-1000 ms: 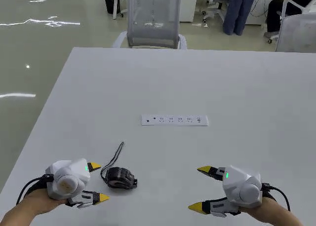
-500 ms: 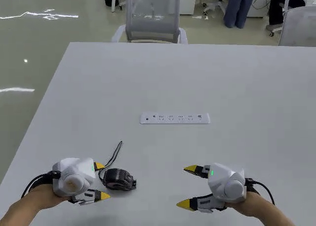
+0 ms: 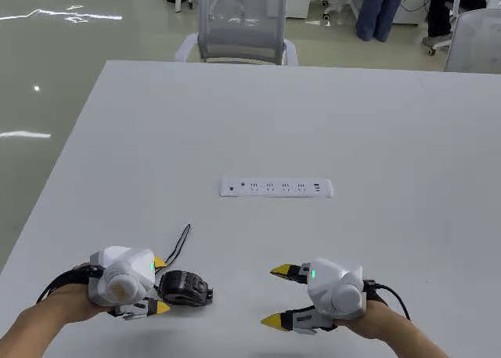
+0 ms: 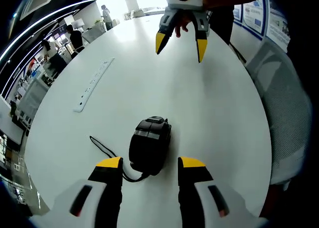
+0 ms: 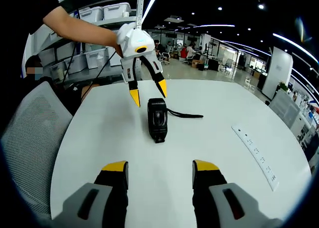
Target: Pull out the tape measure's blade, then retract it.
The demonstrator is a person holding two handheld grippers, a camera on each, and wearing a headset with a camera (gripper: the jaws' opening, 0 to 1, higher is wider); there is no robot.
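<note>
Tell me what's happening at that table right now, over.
Left gripper open, tips beside the tape measure. Right gripper open, apart from it. Blade not out. Power strip beyond, not in the way.

tape measure (image 3: 186,287): showing black all over, its strap black too
left gripper (image 3: 160,284): wearing a white shell, black jaws, yellow tips, a green light glowing
right gripper (image 3: 272,295): showing the same white, black and yellow
table (image 3: 235,123): lying plain white
power strip (image 3: 275,188): showing white
chair (image 3: 240,21): showing grey mesh

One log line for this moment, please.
left gripper open, tape measure just ahead of jaws | right gripper open, apart | pull not begun
</note>
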